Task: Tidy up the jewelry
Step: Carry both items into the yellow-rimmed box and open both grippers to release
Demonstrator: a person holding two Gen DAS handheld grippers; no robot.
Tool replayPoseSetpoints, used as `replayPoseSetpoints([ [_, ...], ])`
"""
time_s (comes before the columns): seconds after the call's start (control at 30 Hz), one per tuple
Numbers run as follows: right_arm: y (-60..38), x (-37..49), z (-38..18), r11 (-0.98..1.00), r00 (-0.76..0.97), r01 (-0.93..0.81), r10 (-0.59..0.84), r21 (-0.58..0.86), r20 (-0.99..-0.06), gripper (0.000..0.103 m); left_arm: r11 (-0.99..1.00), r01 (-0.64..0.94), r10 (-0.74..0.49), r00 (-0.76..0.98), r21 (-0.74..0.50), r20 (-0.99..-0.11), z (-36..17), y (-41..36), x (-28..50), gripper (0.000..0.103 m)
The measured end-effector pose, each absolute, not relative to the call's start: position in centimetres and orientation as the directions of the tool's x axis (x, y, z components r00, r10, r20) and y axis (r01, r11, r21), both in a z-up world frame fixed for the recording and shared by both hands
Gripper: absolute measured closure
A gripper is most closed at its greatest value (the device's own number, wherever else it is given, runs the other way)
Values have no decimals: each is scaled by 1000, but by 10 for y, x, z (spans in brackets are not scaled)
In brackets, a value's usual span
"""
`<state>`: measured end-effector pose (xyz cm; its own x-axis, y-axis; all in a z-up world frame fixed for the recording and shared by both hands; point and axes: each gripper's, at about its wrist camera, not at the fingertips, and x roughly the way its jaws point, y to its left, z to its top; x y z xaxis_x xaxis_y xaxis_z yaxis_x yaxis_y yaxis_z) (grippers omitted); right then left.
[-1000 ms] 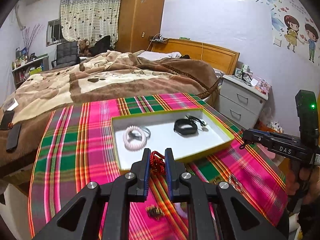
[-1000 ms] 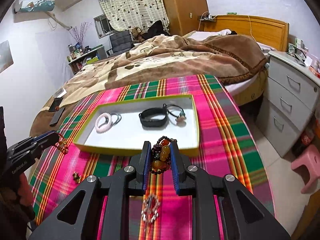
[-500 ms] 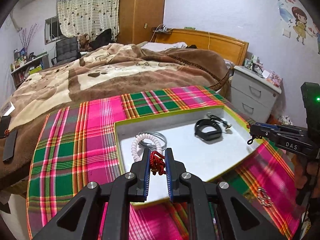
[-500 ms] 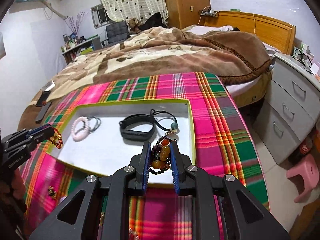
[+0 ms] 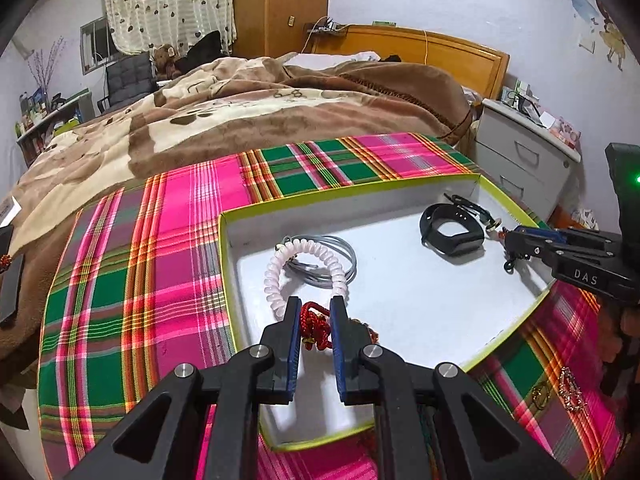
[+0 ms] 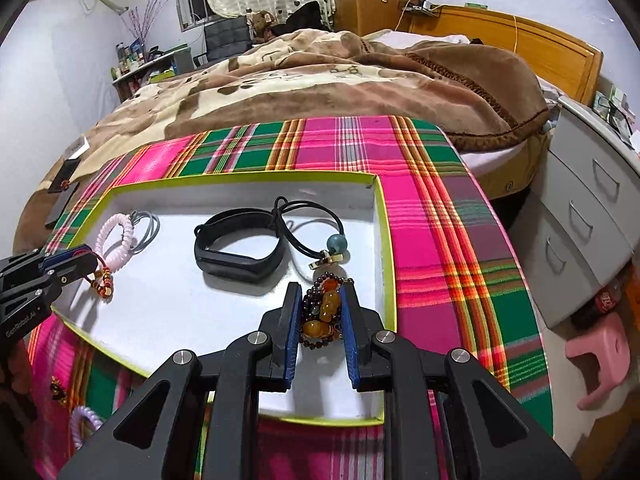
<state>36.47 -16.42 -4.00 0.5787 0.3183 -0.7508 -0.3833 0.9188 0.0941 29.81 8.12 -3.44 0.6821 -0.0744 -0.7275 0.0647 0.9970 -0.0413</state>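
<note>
Both grippers, left (image 5: 315, 309) clamping red cord bracelet (image 5: 314, 325), right (image 6: 320, 294) clamping amber bead bracelet (image 6: 323, 314), advanced over tray (image 6: 385, 248).

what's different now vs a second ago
Both grippers moved forward from over the plaid cloth to over the white tray. The left gripper stays shut on the red knotted-cord bracelet, the right gripper on the amber-and-dark bead bracelet. Nothing released; the tray's contents are unmoved.
</note>
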Motion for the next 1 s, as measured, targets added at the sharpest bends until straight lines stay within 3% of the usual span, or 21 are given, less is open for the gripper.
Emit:
replayPoseSetpoints([
  [0.5, -165, 363, -36, 918, 589, -383, 326, 100, -739, 75, 997, 81, -68, 673, -18, -736, -36, 77, 301, 85],
  [0.6, -167, 359, -32, 916, 597, -386, 337, 107, -728, 74, 996, 93, -76, 691, -16, -718, -31, 75, 296, 75],
  [1.0, -181, 315, -5, 910, 646, -392, 375, 133, -664, 74, 996, 71, -86, 767, -48, -636, 1, 74, 249, 75],
])
